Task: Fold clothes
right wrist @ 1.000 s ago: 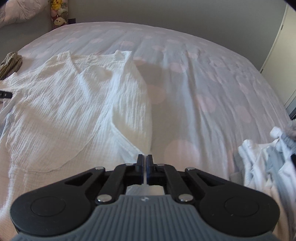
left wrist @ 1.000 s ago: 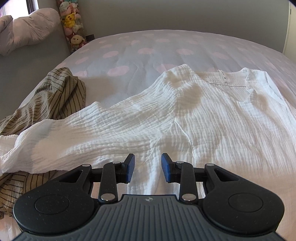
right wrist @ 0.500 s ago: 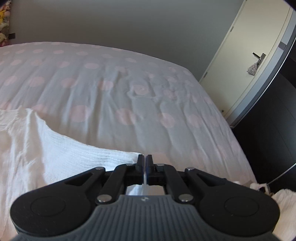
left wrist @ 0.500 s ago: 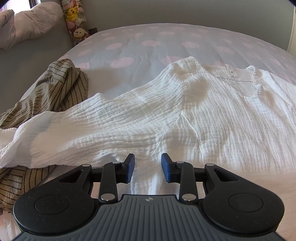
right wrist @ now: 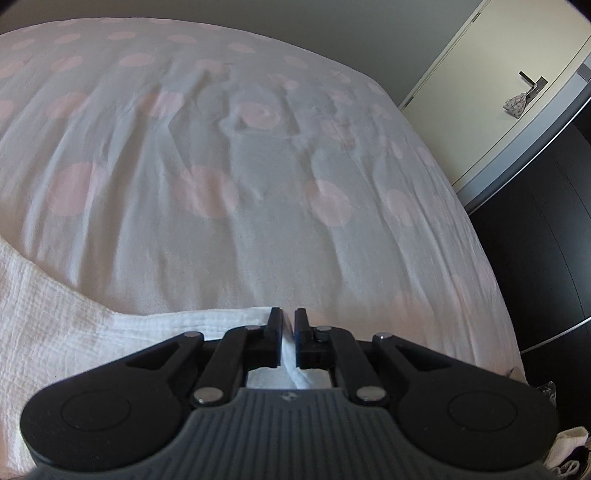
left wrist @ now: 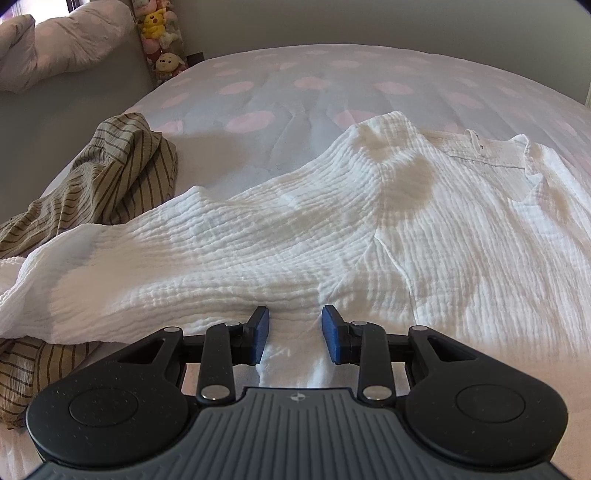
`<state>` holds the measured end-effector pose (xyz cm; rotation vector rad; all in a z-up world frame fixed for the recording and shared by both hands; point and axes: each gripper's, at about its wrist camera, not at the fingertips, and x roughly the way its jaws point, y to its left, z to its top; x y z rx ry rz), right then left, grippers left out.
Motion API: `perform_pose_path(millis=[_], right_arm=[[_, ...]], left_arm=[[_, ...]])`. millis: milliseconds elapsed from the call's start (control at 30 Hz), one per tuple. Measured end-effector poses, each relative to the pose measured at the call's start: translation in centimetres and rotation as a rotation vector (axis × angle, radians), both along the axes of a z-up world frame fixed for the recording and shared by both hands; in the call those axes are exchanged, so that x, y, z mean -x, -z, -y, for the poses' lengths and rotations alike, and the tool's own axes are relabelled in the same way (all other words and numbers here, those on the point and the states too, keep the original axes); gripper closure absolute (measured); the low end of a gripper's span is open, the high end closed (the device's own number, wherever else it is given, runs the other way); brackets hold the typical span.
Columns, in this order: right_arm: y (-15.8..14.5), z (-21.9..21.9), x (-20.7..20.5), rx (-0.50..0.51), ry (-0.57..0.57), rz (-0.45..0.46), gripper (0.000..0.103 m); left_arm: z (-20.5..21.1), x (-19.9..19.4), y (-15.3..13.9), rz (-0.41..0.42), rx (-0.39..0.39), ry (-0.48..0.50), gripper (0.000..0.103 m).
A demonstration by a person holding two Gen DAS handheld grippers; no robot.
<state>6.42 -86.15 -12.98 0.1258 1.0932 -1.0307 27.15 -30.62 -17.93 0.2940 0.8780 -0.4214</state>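
A white crinkled top (left wrist: 369,229) lies spread on the bed, neckline at the far right and one long sleeve stretched to the left. My left gripper (left wrist: 294,338) is open and low over the top's near edge below the armpit seam, with white cloth between its blue pads. In the right wrist view my right gripper (right wrist: 289,339) is shut on a fold of the same white top (right wrist: 74,339), which trails away to the left. The cloth shows between and behind its fingers.
A striped olive garment (left wrist: 107,184) lies crumpled at the left, partly under the sleeve. The polka-dot bedsheet (right wrist: 229,192) stretches ahead. Plush toys (left wrist: 162,33) and a pillow (left wrist: 62,44) stand at the far left. A door (right wrist: 517,85) and a dark cabinet (right wrist: 535,258) stand at the right.
My right gripper has pulled its piece of the top out to the right and swung towards the door side. My left gripper has edged closer to the top and stayed open.
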Motion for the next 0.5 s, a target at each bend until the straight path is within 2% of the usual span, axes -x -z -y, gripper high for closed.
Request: perform_pose_path(millis=[33,100,133,200,300,367,500], right_arm=[[-0.2,0.3,0.0,-0.003,0.004,0.002,0.09],[-0.8,1.0,0.5,-0.029,0.042,0.013,0.068],[-0.9,1.4,1.0,-0.046,0.07,0.012,0.066],[-0.9,2.0,2.1,-0.084,0.139,0.02,0.064],[-0.6,2.2,4.2,-0.176,0.269,0.081,0.063],[-0.3,1.4,5.1,-0.23,0.313,0.113,0.063],[0.4,-1.6,4.8,-0.306,0.261,0.1,0.063]], left_arm=[[0.1,0.0,0.1,0.001,-0.004,0.004,0.074],[0.3,0.1,0.1,0.001,-0.008,0.011,0.074],[0.3,0.1,0.1,0.001,-0.007,0.012,0.074],[0.1,0.1,0.0,-0.003,0.001,0.011,0.074],[-0.2,0.1,-0.4,-0.008,0.018,0.005,0.074],[-0.4,0.2,-0.7,-0.007,0.029,0.001,0.074],[-0.7,0.3,-1.2,-0.006,0.052,-0.003,0.074]])
